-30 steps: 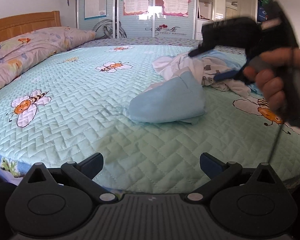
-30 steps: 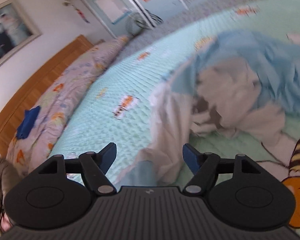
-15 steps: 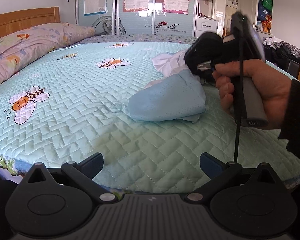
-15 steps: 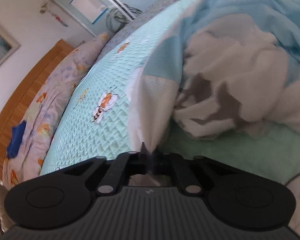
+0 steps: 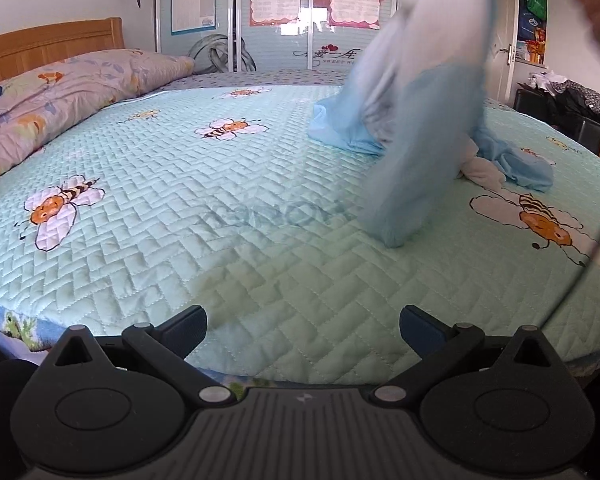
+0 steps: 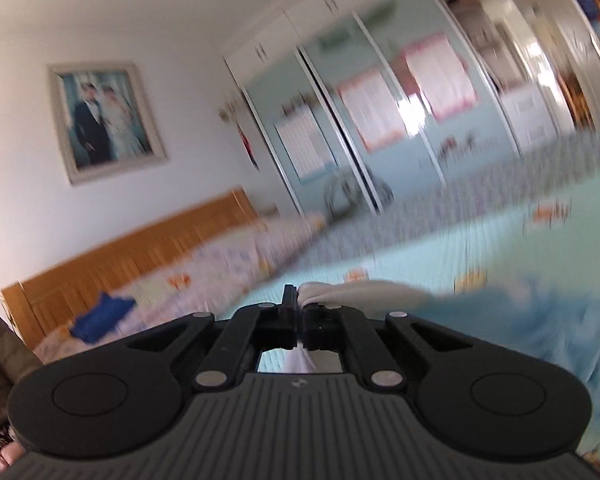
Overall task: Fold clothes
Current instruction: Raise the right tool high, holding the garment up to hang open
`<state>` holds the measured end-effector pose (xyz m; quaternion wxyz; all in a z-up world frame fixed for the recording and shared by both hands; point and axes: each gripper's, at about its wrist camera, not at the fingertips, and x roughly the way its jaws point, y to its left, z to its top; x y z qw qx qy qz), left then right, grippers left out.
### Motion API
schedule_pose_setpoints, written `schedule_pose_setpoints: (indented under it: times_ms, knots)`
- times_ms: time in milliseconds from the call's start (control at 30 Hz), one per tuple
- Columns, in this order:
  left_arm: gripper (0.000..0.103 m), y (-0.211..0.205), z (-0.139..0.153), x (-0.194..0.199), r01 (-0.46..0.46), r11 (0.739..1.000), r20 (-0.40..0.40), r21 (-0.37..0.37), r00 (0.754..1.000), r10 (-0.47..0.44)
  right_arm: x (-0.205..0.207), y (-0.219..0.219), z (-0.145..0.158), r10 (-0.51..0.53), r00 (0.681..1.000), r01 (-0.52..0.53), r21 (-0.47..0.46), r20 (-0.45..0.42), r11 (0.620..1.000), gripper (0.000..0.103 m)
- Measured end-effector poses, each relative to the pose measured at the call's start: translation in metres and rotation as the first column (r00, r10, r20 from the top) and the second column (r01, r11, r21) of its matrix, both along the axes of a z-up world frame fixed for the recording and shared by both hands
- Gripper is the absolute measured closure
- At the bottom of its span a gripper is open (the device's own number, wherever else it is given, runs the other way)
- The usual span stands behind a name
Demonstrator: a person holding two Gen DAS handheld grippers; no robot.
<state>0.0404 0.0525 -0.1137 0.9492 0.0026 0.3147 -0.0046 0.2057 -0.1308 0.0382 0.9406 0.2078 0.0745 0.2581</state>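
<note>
A white and light blue garment hangs in the air over the bed, blurred, its lower end touching the quilt. My right gripper is shut on the white edge of this garment and holds it high. More blue and white clothes lie in a heap behind it. My left gripper is open and empty, low over the near edge of the bed.
The bed has a green quilt with bee prints, and a floral duvet lies along the left by a wooden headboard. Wardrobe doors stand behind. Dark furniture with clothes stands at the right.
My right gripper, shut on the garment's white edge, has lifted it high off the heap. The garment now hangs stretched. My left gripper has stayed open and still.
</note>
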Motion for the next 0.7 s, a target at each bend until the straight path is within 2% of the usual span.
schedule_pose_setpoints:
  times_ms: [133,267,400,600,700]
  knots:
    - [0.001,-0.002,0.003,-0.004,-0.005,1.0,0.018,0.018,1.0,0.005,-0.033,-0.026,0.037,-0.011,0.994,0.009,0.018,0.11,1.0,0.1]
    - [0.001,-0.005,0.01,-0.013,-0.006,0.999,0.061,0.042,0.998,0.003,-0.05,-0.046,0.067,-0.018,0.988,0.01,0.055,0.155,0.998,0.1]
    - [0.001,-0.007,0.015,-0.022,-0.01,0.998,0.092,0.065,0.996,0.004,-0.068,-0.06,0.084,-0.031,0.981,0.014,0.088,0.193,0.996,0.1]
    - [0.001,-0.013,0.023,-0.035,-0.002,0.995,0.145,0.098,0.989,-0.012,-0.089,-0.064,0.119,-0.04,0.97,0.032,0.037,0.24,0.999,0.1]
    - [0.001,-0.016,0.024,-0.037,0.005,0.994,0.155,0.112,0.988,-0.022,-0.099,-0.069,0.143,-0.045,0.954,0.04,0.025,0.296,0.999,0.1]
